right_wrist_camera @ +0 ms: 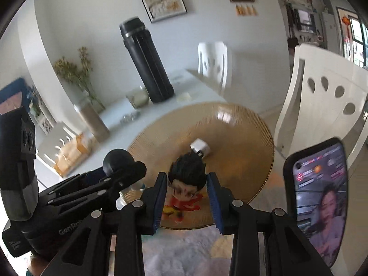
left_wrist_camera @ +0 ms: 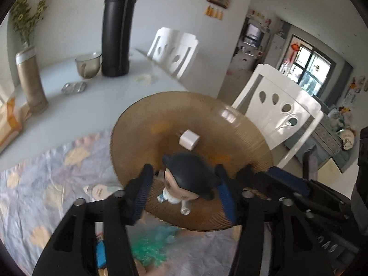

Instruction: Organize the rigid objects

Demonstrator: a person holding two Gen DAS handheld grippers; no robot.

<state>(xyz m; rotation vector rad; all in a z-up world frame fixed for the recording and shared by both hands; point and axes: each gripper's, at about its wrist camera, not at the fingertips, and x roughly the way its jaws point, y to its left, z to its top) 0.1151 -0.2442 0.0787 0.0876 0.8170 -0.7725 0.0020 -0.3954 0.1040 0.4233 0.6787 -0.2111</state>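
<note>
Left gripper [left_wrist_camera: 184, 193] open wide around dark-haired doll [left_wrist_camera: 186, 179], not squeezing. Right gripper [right_wrist_camera: 186, 197] open too, red doll [right_wrist_camera: 187, 188] between its pads. Both dolls on brown plate [left_wrist_camera: 241, 138], beside white plug [left_wrist_camera: 189, 138].

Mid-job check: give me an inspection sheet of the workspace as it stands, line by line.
Surface: white table, partly under a patterned cloth.
Job's things: amber plate holds a white charger cube; dark-haired figurine between the left gripper's fingers, red-clothed figurine between the right's.
Clutter: black thermos, glass cup, vase.
Grippers: left gripper and right gripper open, pads apart from the figurines.
Cables: nothing seen.
Surroundings: white chairs, phone with lit screen.
</note>
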